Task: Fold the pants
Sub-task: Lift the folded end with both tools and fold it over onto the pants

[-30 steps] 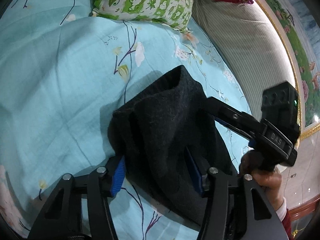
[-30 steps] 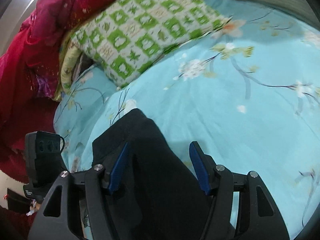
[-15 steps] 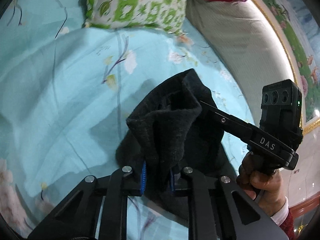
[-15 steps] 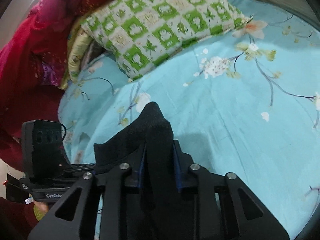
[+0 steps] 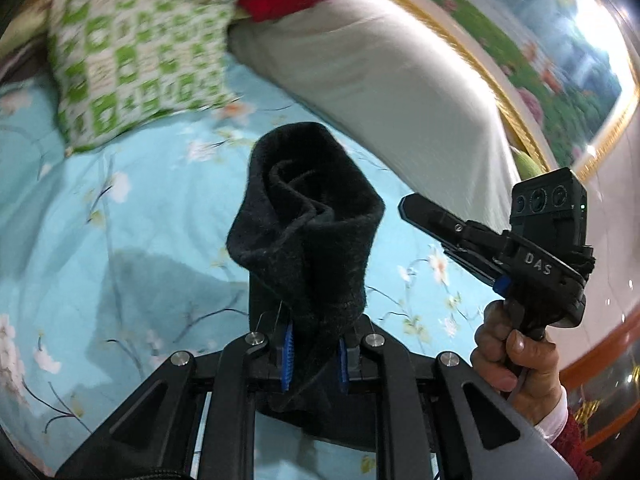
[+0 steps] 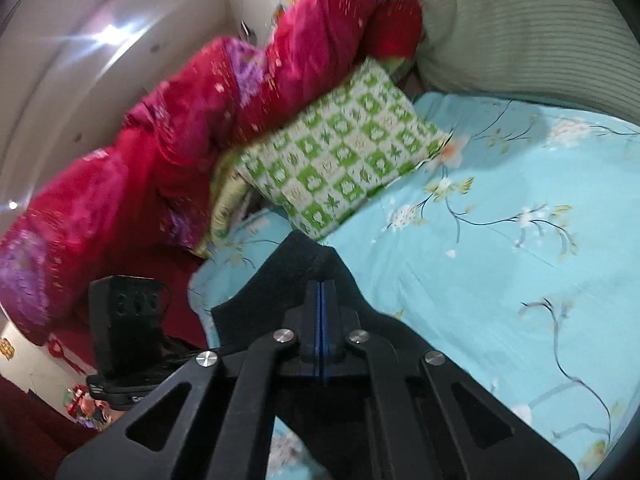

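Observation:
The pants (image 5: 308, 220) are black fleecy cloth, bunched and lifted off the light blue flowered bedsheet (image 5: 152, 216). My left gripper (image 5: 314, 354) is shut on a thick fold of them, which stands up in front of the camera. In the left wrist view my right gripper (image 5: 406, 204) is beside the cloth, apart from it and closed. In the right wrist view my right gripper (image 6: 320, 292) has its pads pressed together, with the black cloth (image 6: 280, 276) lying under and behind them; whether it pinches an edge is unclear.
A green-and-white checked pillow (image 6: 340, 164) lies at the head of the bed. A red quilt (image 6: 192, 120) is heaped behind it. A pale ribbed headboard cushion (image 5: 392, 76) runs along the wall. The bed's near edge drops to a red floor (image 6: 24, 420).
Both grippers went from open around the pants to shut. The left one has lifted the cloth high off the sheet. The right one has come away from most of the cloth.

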`<state>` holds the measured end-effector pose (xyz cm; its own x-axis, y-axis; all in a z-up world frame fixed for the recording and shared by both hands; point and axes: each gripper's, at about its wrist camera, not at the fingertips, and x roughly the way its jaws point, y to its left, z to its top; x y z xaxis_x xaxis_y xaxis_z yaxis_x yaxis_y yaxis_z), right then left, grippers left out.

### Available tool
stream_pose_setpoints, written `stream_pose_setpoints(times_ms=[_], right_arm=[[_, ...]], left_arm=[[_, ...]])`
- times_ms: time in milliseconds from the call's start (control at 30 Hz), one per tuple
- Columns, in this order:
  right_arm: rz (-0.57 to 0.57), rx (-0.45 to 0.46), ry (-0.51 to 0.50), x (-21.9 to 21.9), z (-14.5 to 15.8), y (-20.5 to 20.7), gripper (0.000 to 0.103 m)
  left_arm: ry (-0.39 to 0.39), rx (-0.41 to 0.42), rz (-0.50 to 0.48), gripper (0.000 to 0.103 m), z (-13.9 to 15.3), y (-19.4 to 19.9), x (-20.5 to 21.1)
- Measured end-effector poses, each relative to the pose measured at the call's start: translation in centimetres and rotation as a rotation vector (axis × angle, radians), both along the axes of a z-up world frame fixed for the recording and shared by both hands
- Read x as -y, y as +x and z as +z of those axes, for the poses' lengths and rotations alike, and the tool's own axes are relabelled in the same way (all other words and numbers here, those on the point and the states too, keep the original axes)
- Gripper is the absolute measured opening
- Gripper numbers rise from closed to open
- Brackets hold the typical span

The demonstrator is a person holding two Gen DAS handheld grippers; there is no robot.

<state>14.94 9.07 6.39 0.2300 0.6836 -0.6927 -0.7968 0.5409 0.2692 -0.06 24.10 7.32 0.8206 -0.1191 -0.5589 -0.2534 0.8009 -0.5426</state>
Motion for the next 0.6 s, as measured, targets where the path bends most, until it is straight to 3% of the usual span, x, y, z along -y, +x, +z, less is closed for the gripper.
stream_pose_setpoints(times_ms=[133, 200, 267, 300, 433, 600], right_arm=[[-0.042, 0.013, 0.011, 1.7, 0.6, -0.6, 0.002], [-0.070, 0.000, -0.022, 1.7, 0.3, 0.0, 0.011], [-0.089, 0.014, -0.054, 1.5, 0.2, 0.2, 0.057], [-0.073, 0.017, -0.041, 1.4, 0.3, 0.3, 0.066], [-0.014, -0.006, -0.014, 0.6, 0.8, 0.7, 0.070], [0.032, 0.040, -0.102, -2.9, 2.2, 0.0, 0.072]], left_arm=[[0.010, 0.012, -0.025, 0.015, 0.4, -0.3, 1.4], [0.004, 0.010, -0.026, 0.015, 0.3, -0.4, 1.4], [-0.004, 0.009, -0.029, 0.015, 0.3, -0.7, 1.6], [-0.007, 0.009, -0.032, 0.015, 0.2, -0.9, 1.5], [-0.007, 0.003, -0.045, 0.015, 0.0, -1.0, 1.9], [0.052, -0.011, -0.062, 0.015, 0.3, -0.1, 3.1]])
